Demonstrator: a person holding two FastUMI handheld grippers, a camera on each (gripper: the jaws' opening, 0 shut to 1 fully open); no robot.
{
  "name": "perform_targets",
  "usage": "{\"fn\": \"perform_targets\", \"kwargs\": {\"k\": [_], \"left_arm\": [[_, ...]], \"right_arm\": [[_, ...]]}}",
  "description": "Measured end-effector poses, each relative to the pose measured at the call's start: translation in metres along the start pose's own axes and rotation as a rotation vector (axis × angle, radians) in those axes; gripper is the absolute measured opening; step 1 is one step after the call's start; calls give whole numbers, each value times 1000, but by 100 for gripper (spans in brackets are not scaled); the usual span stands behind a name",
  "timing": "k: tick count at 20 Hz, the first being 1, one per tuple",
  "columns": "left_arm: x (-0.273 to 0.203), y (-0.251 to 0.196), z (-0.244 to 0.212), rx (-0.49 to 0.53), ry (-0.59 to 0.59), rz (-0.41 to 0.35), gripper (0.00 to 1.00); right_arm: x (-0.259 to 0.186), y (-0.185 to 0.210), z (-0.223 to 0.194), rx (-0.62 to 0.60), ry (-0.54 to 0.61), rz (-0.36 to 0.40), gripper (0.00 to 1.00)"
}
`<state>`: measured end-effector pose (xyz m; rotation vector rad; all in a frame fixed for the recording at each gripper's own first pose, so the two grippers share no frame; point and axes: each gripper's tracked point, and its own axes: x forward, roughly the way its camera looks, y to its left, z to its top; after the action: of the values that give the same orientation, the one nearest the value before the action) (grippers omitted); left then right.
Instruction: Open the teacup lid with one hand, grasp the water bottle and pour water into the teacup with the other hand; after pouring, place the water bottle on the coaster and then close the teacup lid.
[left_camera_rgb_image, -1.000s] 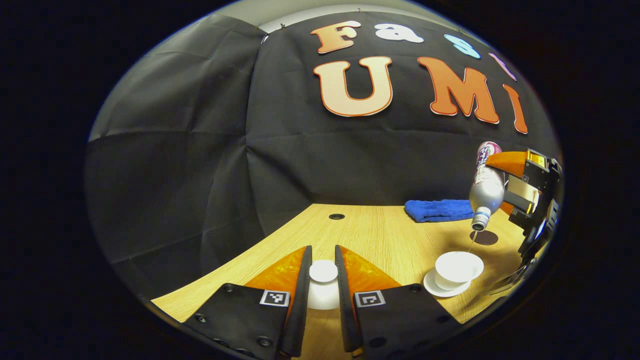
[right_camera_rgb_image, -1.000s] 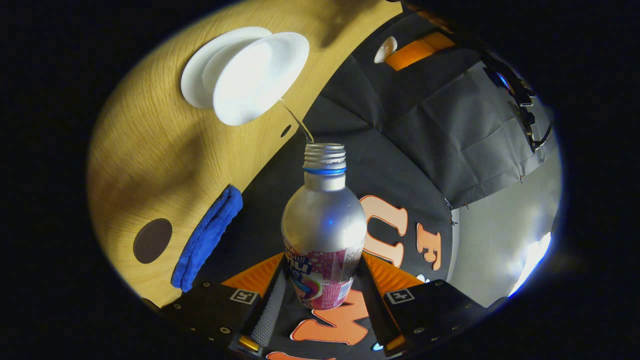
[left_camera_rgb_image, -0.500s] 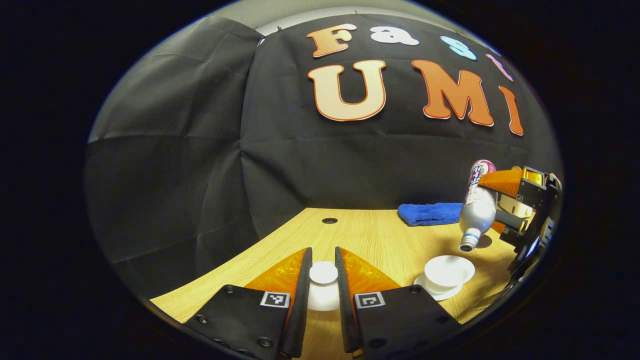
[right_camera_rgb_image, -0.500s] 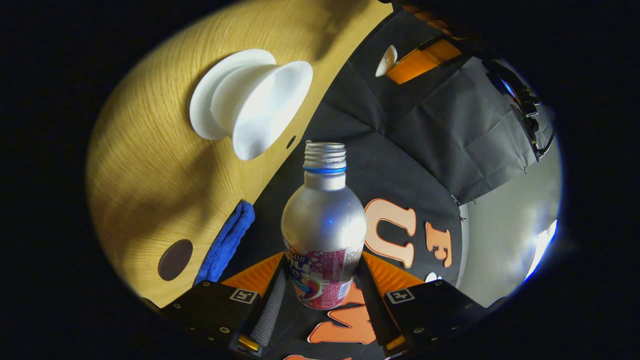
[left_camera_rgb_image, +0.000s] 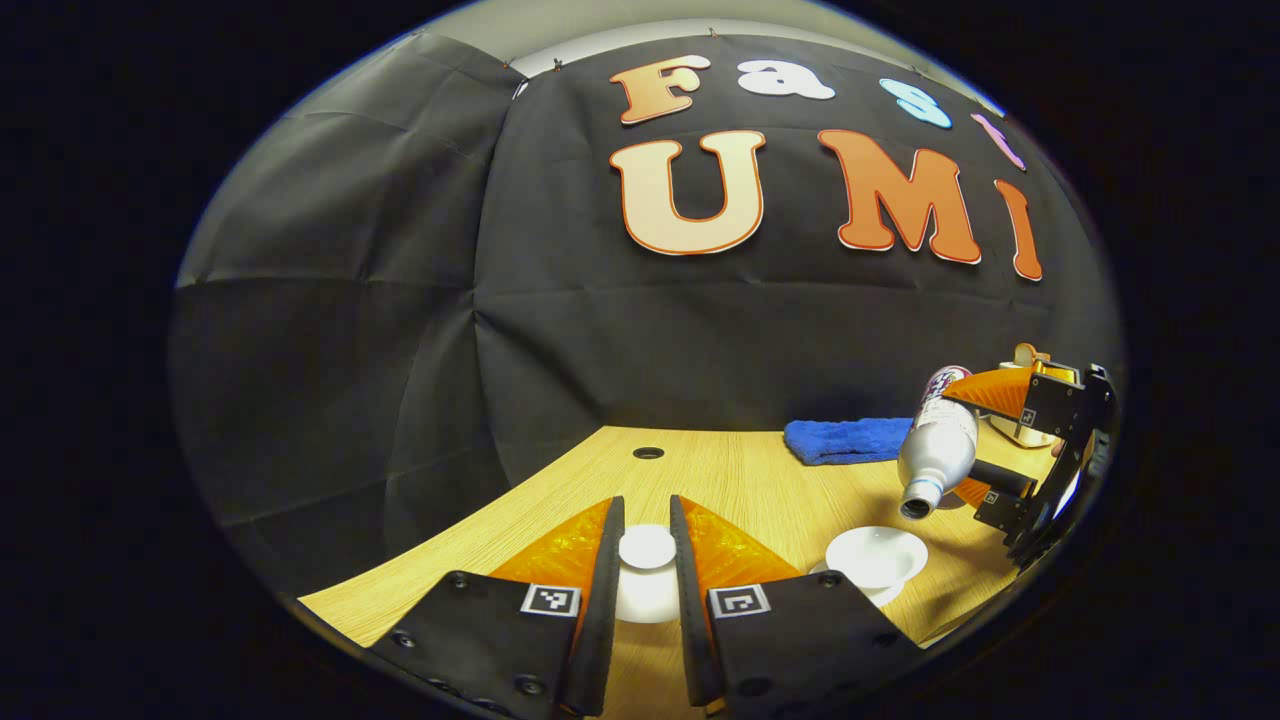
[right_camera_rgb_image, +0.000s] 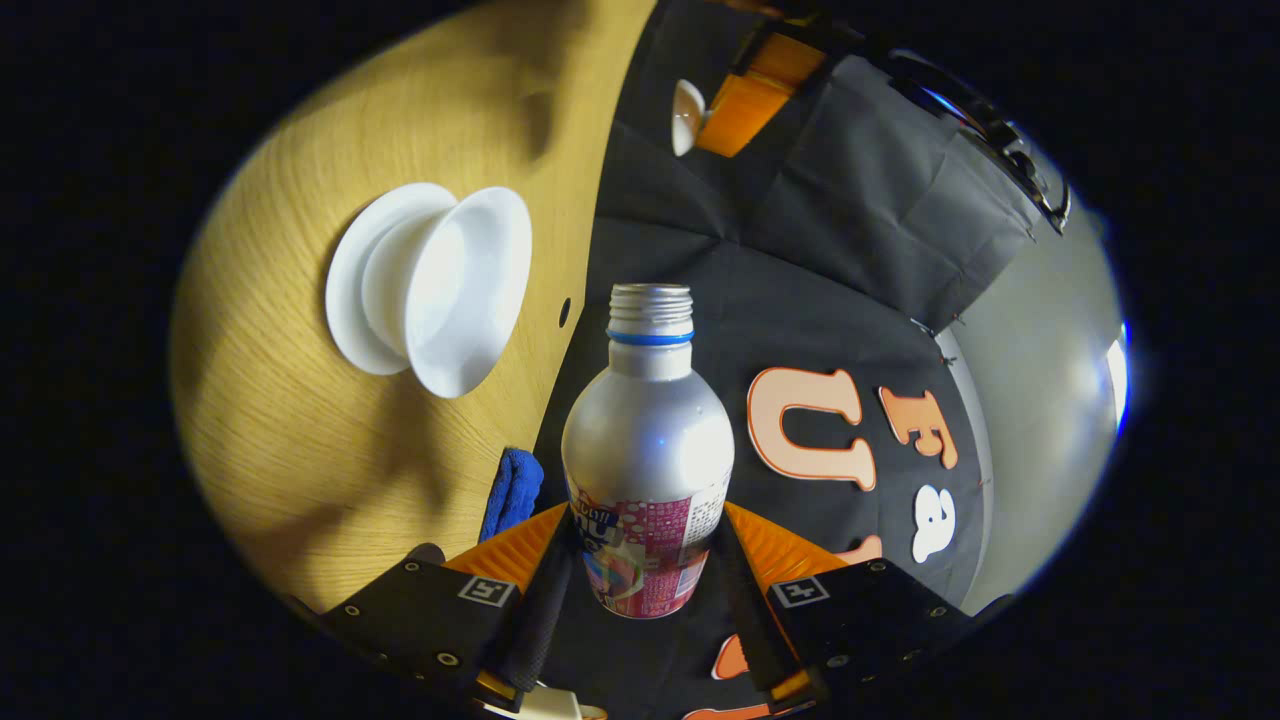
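My left gripper (left_camera_rgb_image: 647, 545) is shut on the white teacup lid (left_camera_rgb_image: 647, 546) by its knob, held above the wooden table (left_camera_rgb_image: 740, 475). To its right the open white teacup (left_camera_rgb_image: 876, 556) stands on its saucer (left_camera_rgb_image: 890, 595). Above and right of the cup, my right gripper (left_camera_rgb_image: 975, 435) holds the silver water bottle (left_camera_rgb_image: 937, 450) tilted, its uncapped mouth pointing down-left. In the right gripper view, my right gripper (right_camera_rgb_image: 645, 560) is shut on the water bottle (right_camera_rgb_image: 647, 450) around its labelled base. The teacup (right_camera_rgb_image: 455, 290) on its saucer (right_camera_rgb_image: 345, 290) lies upper left, with the lid (right_camera_rgb_image: 686, 117) in the left gripper farther off.
A folded blue towel (left_camera_rgb_image: 845, 440) lies at the back of the table, also seen as the towel (right_camera_rgb_image: 510, 490) beside the bottle. A small round hole (left_camera_rgb_image: 648, 453) marks the tabletop near the black cloth wall. A dark round coaster (right_camera_rgb_image: 428, 552) peeks out by my right gripper's finger.
The thin stream of water from bottle to cup has stopped. The right gripper has lowered and rolled the bottle back from its steep pouring tilt. The left gripper and lid stayed put.
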<state>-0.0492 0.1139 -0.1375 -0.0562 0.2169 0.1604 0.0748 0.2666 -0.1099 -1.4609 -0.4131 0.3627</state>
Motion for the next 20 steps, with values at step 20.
{"fn": "perform_targets", "kwargs": {"k": [20], "left_arm": [[4,-37,10,3,14,-43,33]], "right_arm": [[20,15,-126,1236,302,19,78]]}}
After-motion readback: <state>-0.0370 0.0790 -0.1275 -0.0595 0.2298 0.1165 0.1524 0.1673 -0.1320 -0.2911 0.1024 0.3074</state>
